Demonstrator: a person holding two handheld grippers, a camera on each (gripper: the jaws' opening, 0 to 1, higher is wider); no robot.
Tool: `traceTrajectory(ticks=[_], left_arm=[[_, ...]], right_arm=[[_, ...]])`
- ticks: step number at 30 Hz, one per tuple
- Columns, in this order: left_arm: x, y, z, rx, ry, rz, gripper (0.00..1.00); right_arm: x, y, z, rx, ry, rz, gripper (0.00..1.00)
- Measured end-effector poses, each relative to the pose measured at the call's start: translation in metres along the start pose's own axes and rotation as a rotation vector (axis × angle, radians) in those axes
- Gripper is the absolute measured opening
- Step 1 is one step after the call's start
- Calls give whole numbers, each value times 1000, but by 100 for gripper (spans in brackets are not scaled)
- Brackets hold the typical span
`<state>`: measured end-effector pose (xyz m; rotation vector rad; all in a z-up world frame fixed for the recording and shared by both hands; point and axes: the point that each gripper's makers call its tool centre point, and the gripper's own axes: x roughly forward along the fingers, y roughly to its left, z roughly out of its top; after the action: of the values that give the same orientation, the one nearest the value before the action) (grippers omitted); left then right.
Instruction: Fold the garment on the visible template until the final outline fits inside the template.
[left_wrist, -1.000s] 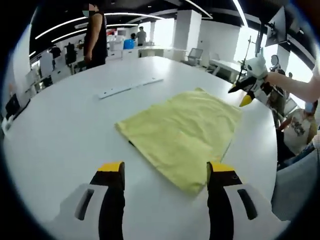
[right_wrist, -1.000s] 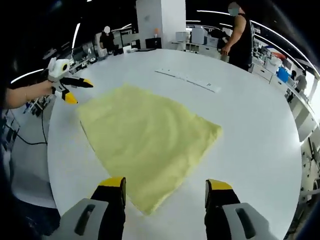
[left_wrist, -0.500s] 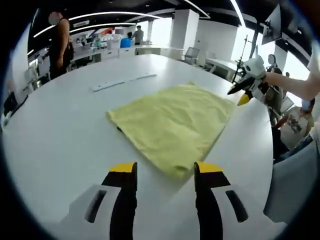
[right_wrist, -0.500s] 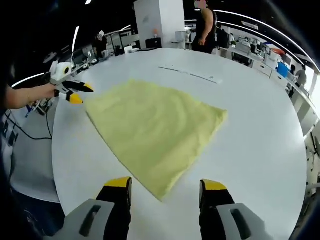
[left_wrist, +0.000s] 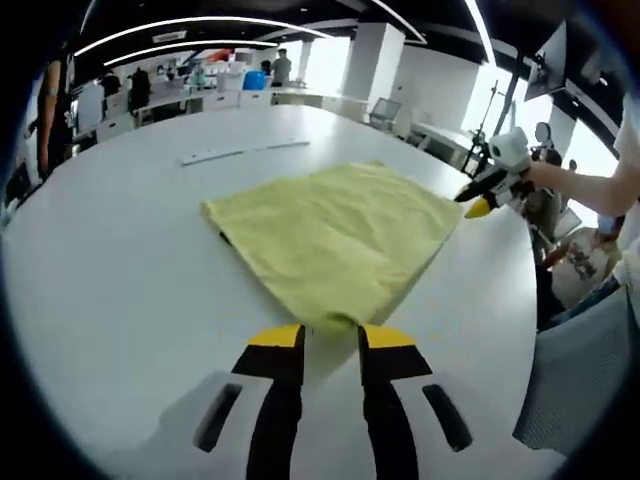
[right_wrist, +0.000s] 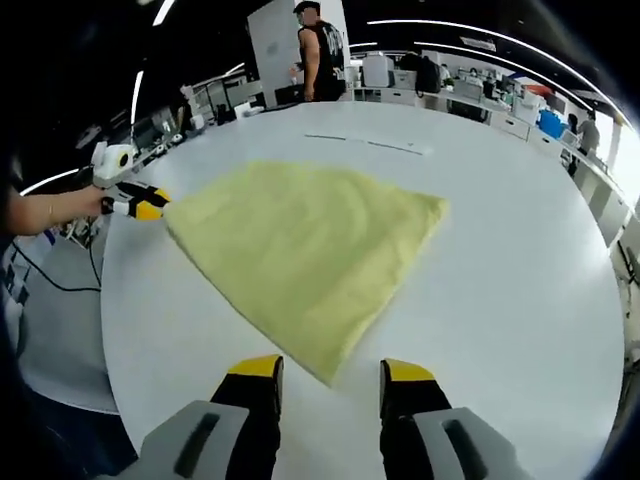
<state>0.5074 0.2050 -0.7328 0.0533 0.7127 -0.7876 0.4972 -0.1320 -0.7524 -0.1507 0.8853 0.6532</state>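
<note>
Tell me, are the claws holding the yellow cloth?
Cannot tell: the left claw and the right claw each straddle a corner of the yellow cloth.

garment (left_wrist: 335, 237) on table (left_wrist: 120, 270), tools at corners

You have bare tabletop (left_wrist: 110, 270) at left of the left gripper view; only a white strip (left_wrist: 245, 151) lies upper left.
</note>
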Motion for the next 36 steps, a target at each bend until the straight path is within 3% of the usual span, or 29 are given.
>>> traceTrajectory(ticks=[5,16,20,29,36], left_arm=[[-1,-1,1,-15,-23,-11,3],[-1,-2,-1,-13,-30,-12,0],[-2,-2,-2,-11,-30,-7,0],[-5,0,-2,15,-21,0,0],[-6,7,-10,52,23,18,0]], right_arm=[[0,-4,-2,33,-11,-15,23],[4,4,5,76,-54,10,12],[7,6,7,89,-59,17,0],[4,5,9,42,-60,15,0],[1,1,10,29,-67,1,0]])
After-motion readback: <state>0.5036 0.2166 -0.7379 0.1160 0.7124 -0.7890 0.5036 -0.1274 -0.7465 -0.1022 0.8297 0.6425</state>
